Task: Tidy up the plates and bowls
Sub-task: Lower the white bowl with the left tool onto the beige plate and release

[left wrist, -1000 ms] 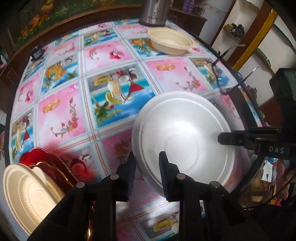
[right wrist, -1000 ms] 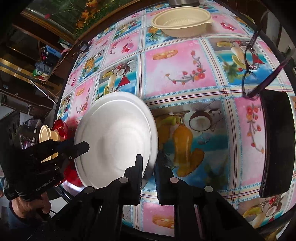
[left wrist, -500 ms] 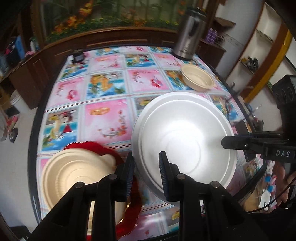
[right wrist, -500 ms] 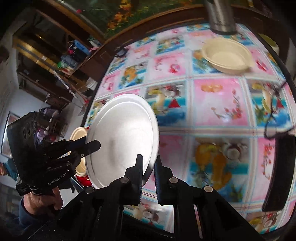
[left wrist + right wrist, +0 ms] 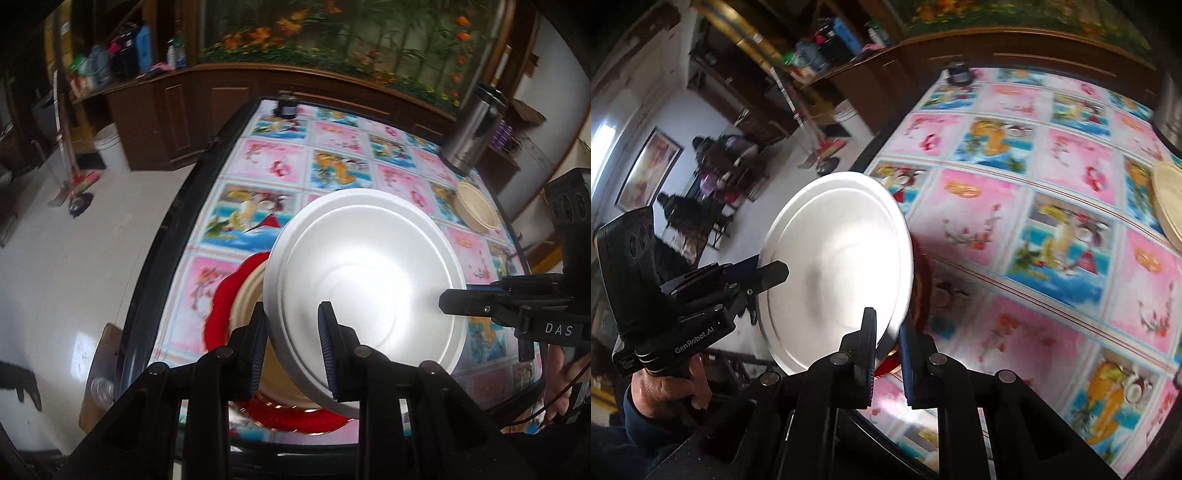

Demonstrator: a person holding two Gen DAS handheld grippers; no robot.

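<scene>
Both tongs, left (image 5: pixel 291 332) and right (image 5: pixel 886 345), grip the white plate (image 5: pixel 364 275), apparently over the red plate (image 5: pixel 225 295) stack below

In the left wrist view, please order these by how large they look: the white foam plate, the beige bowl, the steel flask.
1. White foam plate, largest, though it is nearest the camera.
2. Steel flask and beige bowl at the table's far side look about alike; I cannot rank them.

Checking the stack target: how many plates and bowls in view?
4. White plate held in both claws; beige plate on red plate beneath it; beige bowl far right. Others may be hidden.
</scene>
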